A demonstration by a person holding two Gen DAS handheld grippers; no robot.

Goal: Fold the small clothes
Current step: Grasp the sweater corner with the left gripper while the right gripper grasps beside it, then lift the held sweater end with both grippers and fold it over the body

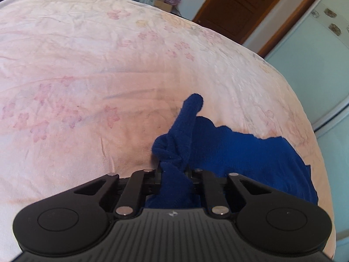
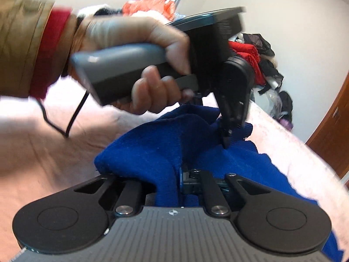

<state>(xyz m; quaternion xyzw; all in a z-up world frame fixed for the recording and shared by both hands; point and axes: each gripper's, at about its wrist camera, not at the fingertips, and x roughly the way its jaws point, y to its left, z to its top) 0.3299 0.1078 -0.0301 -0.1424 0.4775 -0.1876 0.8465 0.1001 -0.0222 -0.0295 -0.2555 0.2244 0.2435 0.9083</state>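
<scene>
A small dark blue knit garment point(image 1: 235, 152) lies on the pink flowered bedsheet point(image 1: 87, 65). My left gripper point(image 1: 174, 172) is shut on a bunched fold of it, and a rolled end sticks up past the jaws. In the right wrist view the same blue garment point(image 2: 152, 150) is draped over my right gripper point(image 2: 181, 179), which is shut on its cloth. The left gripper point(image 2: 226, 139), held in a hand, pinches the garment just ahead of the right one.
A pile of red and black clothes point(image 2: 257, 59) lies at the far side of the bed point(image 2: 43, 152). A brown wooden door point(image 1: 237, 6) and a pale cabinet point(image 1: 316, 65) stand beyond the bed's edge. A black cable point(image 2: 72, 118) hangs from the left gripper's handle.
</scene>
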